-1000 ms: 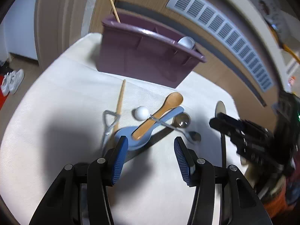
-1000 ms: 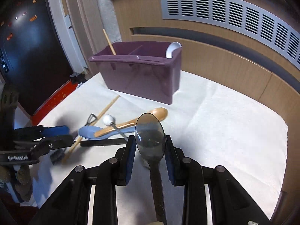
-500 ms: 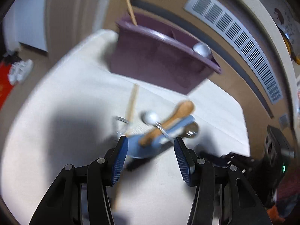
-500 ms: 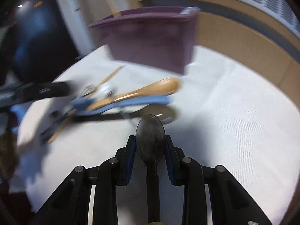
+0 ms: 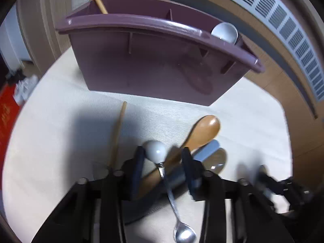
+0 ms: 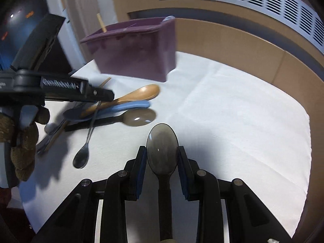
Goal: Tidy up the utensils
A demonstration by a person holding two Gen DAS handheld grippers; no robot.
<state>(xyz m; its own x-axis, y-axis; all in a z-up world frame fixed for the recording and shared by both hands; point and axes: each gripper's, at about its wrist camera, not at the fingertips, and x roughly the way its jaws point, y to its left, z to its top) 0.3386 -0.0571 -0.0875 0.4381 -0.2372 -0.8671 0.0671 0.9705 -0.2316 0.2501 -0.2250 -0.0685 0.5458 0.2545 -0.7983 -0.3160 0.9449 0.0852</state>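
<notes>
1. Left gripper [image 5: 163, 167]: black frame, two fingers with dark blue pads, round silver screw heads on the linkage.
2. Right gripper [image 6: 162, 163]: same black build, blue pads, silver screws.
3. Left hand [image 6: 22, 141]: brown fuzzy knitted glove.

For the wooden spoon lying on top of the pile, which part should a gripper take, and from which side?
Grip the wooden spoon on its narrow handle just behind the bowl, coming down from above with one finger on each side. The handle rests raised across the blue spoon, so the sides look free, though the thin metal spoon crosses nearby.
</notes>
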